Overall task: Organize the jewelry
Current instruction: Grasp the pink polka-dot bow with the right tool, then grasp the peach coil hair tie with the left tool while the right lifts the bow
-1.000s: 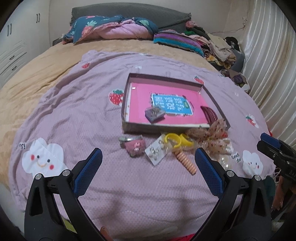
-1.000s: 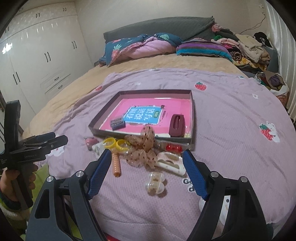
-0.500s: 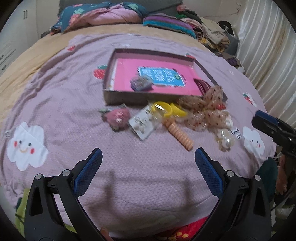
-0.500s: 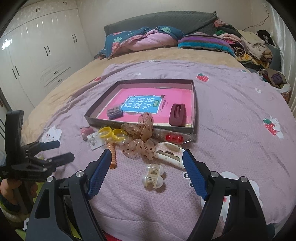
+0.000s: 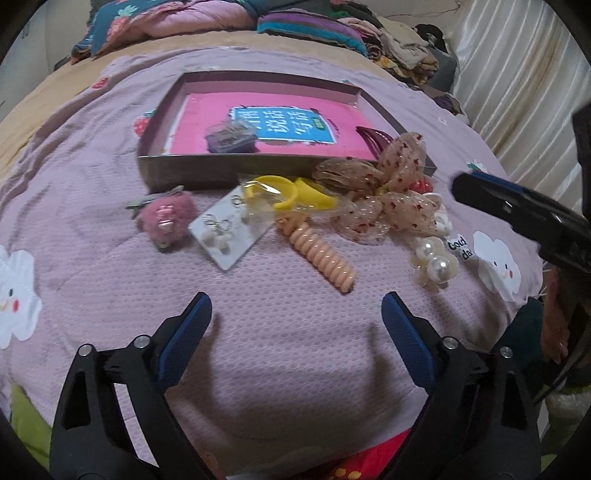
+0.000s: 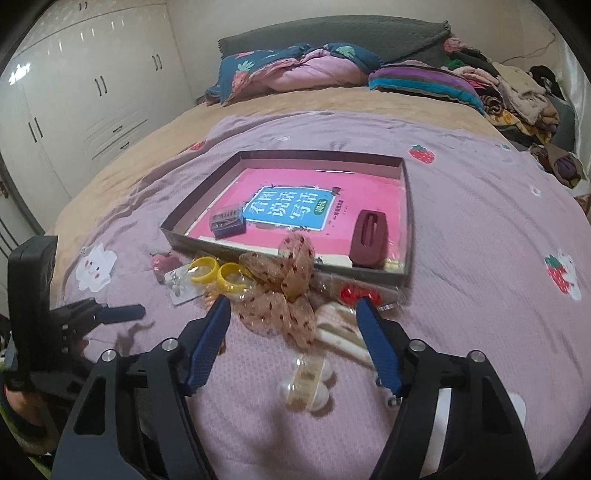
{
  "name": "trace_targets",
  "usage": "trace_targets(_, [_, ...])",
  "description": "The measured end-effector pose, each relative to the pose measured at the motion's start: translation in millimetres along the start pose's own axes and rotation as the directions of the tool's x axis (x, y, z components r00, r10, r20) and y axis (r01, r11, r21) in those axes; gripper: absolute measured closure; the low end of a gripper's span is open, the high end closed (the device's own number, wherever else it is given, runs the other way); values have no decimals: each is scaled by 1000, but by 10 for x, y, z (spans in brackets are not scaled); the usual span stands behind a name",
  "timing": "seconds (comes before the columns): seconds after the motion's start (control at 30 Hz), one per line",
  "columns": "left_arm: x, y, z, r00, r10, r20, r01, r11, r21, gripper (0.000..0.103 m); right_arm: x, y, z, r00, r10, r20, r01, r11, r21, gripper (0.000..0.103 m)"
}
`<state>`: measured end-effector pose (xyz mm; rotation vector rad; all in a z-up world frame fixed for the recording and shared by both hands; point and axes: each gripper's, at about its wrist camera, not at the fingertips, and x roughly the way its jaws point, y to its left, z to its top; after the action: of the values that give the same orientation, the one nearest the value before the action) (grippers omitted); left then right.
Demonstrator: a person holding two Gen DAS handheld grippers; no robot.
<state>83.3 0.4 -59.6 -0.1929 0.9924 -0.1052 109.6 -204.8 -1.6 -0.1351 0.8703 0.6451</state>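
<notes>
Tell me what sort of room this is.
A bedroom, most likely: everything lies on a bed under a lilac blanket, with bundled bedding against the headboard and a white wardrobe along the wall.

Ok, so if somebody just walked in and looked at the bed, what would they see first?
Probably the shallow box in the middle of the purple blanket, with its bright pink book inside. Next, the heap of hair things along its near side: yellow rings, a spotted bow and a pearl clip closest to us. Both blue tongs hover over the blanket with nothing between them.
</notes>
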Motion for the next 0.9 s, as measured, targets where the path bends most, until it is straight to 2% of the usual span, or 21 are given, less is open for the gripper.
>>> trace_targets(0.3, [170, -117, 59, 999, -30, -23, 31, 999, 11, 30, 402, -37, 199, 998, 22, -59, -22, 1000, -3, 55])
trace_targets(0.37, [200, -124, 77, 999, -34, -24, 34, 999, 8, 32, 466, -38, 228, 997, 27, -72, -28, 1000, -4, 64])
trace_targets(0.43, [228, -123, 104, 999, -38, -24, 38, 999, -1, 34, 516, -40, 244, 996, 40, -85, -40, 999, 0, 87])
trace_targets(0.5, [249, -123, 120, 999, -36, -24, 36, 999, -9, 34, 507, -51, 236, 995, 58, -84, -57, 998, 14, 92])
trace_targets(0.6, [298, -122, 165, 999, -40, -30, 40, 999, -21, 41, 433, -68, 204, 994, 79, -70, -77, 997, 24, 96])
trace_targets(0.67, [330, -121, 188, 999, -38, -32, 37, 999, -24, 51, 364, -88, 176, 994, 87, -60, -85, 996, 34, 97])
trace_targets(0.8, [393, -136, 226, 999, -34, -34, 33, 999, -30, 57, 180, -153, 130, 994, 102, -29, -100, 993, 63, 97])
trace_targets(0.9, [437, -143, 233, 999, -19, -33, 18, 1000, -25, 73, 52, -205, 107, 996, 93, -3, -92, 993, 71, 97])
